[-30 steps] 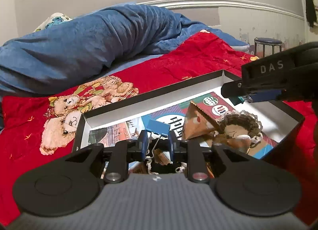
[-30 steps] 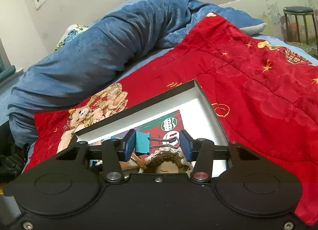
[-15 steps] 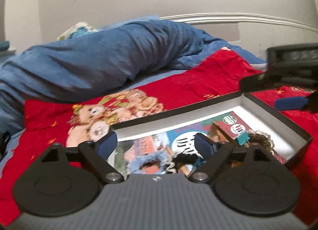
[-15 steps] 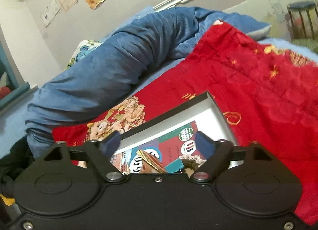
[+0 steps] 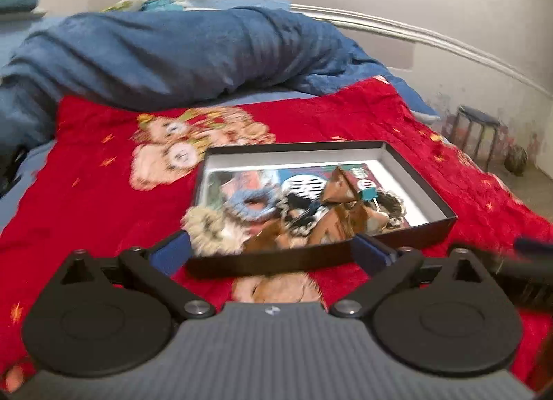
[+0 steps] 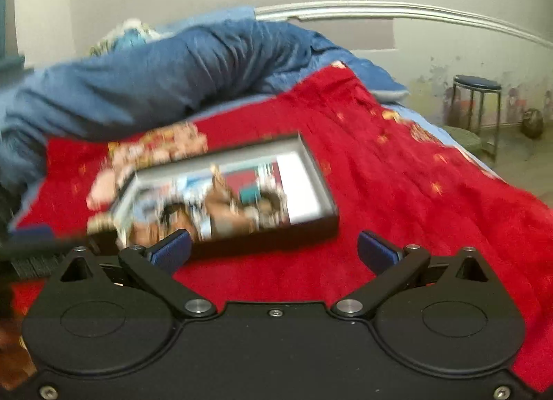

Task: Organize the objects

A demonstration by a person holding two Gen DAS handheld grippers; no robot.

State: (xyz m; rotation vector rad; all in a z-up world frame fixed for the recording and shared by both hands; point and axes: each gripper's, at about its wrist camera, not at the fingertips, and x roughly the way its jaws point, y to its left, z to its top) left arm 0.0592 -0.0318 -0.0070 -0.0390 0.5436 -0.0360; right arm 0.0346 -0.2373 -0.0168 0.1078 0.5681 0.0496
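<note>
With both grippers, left (image 5: 273, 253) and right (image 6: 274, 251), just opened and empty, better to retreat clear of the box (image 5: 423, 180) before seeking another object.

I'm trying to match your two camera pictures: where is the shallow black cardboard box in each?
Left wrist view: shallow black cardboard box at centre, right of middle.
Right wrist view: it sits left of centre, blurred.
Shared landmark: round dark stool at far right.
</note>
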